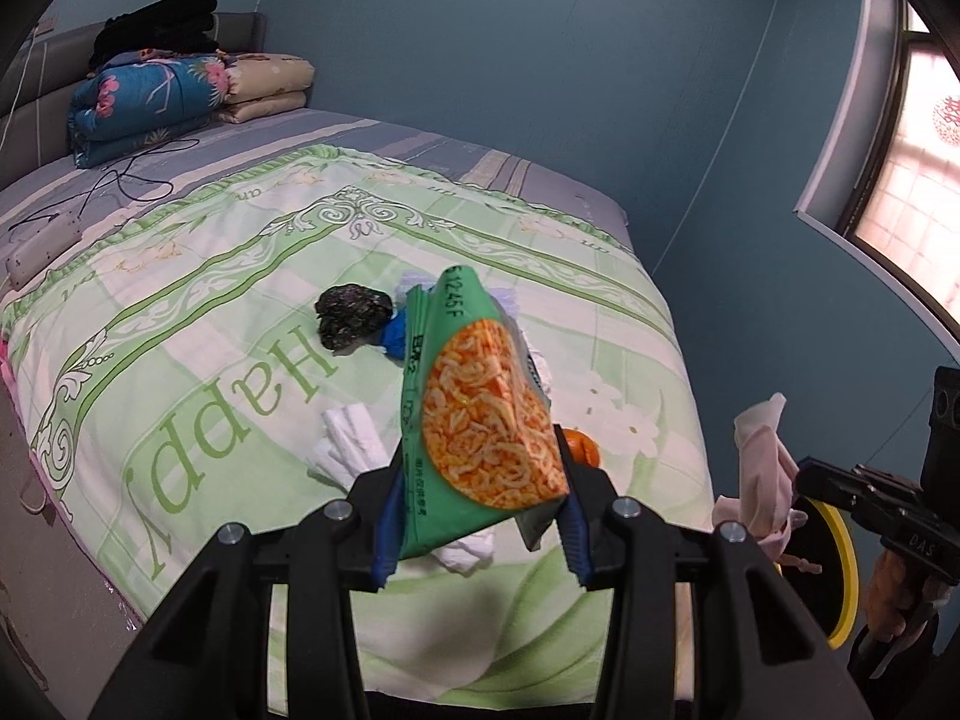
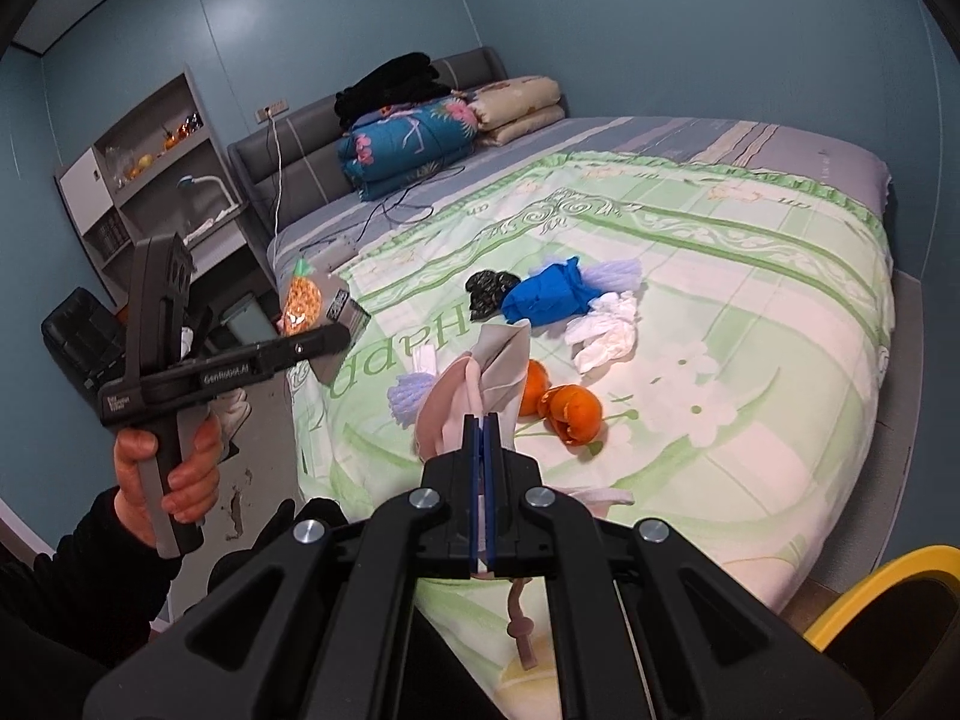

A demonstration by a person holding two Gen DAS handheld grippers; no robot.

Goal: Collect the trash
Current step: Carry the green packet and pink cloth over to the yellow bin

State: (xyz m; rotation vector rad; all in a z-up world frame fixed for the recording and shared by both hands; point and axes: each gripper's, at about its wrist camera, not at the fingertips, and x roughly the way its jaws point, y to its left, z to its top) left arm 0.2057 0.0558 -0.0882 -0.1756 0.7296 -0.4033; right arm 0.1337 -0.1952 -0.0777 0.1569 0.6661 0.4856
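Observation:
My left gripper [image 1: 480,531] is shut on a green snack bag [image 1: 486,414] printed with orange noodles, held up above the bed. In the right wrist view the same left gripper [image 2: 336,333] sits in a person's hand at the left, with the snack bag [image 2: 303,300] in it. My right gripper [image 2: 483,420] is shut on a crumpled pink napkin [image 2: 474,384]. It also shows at the right edge of the left wrist view, the right gripper [image 1: 804,471] with the pink napkin [image 1: 762,456]. Orange peels [image 2: 564,408], a blue wrapper [image 2: 543,297], a black crumpled scrap [image 2: 489,291] and white tissue [image 2: 606,330] lie on the green quilt [image 2: 750,312].
A yellow-rimmed bin [image 2: 888,582] stands by the bed's near corner. Folded blankets [image 2: 408,144] and cables lie at the headboard end. A shelf unit [image 2: 150,168] stands left of the bed. A lavender wad [image 2: 411,396] and more white tissue [image 1: 348,444] lie on the quilt.

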